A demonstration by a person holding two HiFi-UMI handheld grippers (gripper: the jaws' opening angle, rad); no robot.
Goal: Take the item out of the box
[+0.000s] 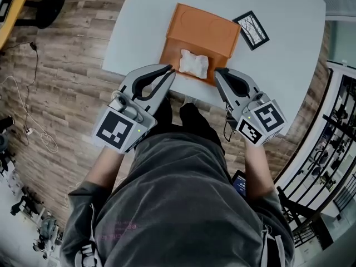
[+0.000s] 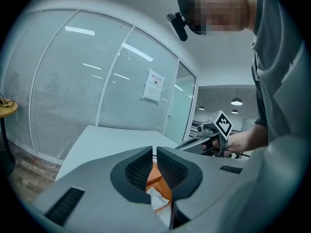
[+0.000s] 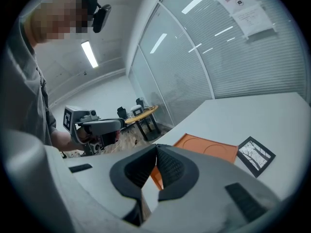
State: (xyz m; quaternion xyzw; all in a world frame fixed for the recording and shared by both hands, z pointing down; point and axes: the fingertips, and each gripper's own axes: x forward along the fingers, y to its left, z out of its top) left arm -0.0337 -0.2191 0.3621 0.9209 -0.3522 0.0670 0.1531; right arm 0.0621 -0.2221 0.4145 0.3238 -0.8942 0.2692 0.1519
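Both pairs of tongs are pressed together and empty. The left tongs (image 1: 171, 70) sit by the near left corner of the orange box (image 1: 194, 29) and the right tongs (image 1: 218, 71) by its near right corner. The white packet (image 1: 193, 63) lies inside the box at its near side, between the two tips. Unless one pair opens first, closed tips would likely just nudge the soft packet or push the light box, which sits close to the edge of the bench (image 1: 283, 32). A shallow pinch could also let the packet slip. Only the head view shows the whole packet; the left gripper view catches slivers of orange and white. The right gripper view alone shows round recesses in the box's far part, beside a framed card (image 3: 255, 155).
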